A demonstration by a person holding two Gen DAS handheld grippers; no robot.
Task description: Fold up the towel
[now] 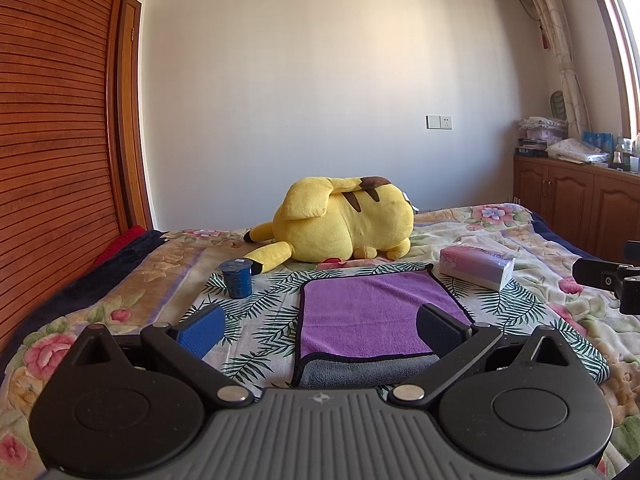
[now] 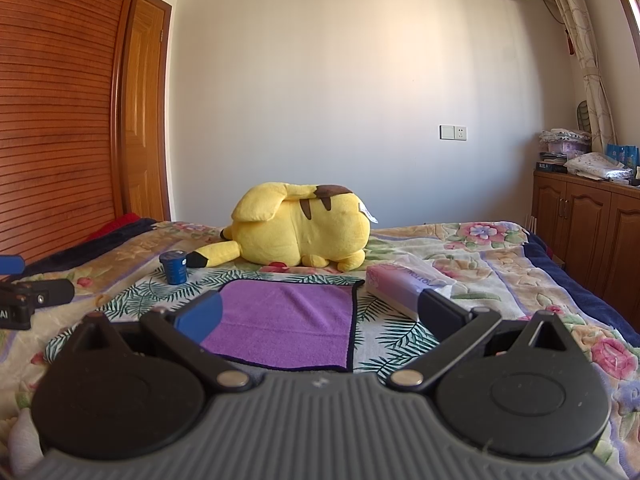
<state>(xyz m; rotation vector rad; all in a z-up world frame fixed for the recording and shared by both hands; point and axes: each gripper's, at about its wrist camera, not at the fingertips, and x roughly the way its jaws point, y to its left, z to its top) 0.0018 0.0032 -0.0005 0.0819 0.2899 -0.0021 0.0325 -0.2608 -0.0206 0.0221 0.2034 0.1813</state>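
Note:
A purple towel (image 1: 372, 312) with a dark hem lies flat on a leaf-print cloth (image 1: 264, 308) on the bed; its grey underside shows at the near edge. It also shows in the right wrist view (image 2: 288, 320). My left gripper (image 1: 320, 332) is open and empty, hovering just short of the towel's near edge. My right gripper (image 2: 320, 316) is open and empty, also short of the near edge. The right gripper's side shows at the left wrist view's right edge (image 1: 612, 280).
A yellow plush toy (image 1: 344, 224) lies behind the towel. A blue cup (image 1: 237, 278) stands to the towel's left, a pink tissue box (image 1: 476, 266) to its right. A wooden wardrobe (image 1: 52, 120) is at left, cabinets (image 1: 576, 200) at right.

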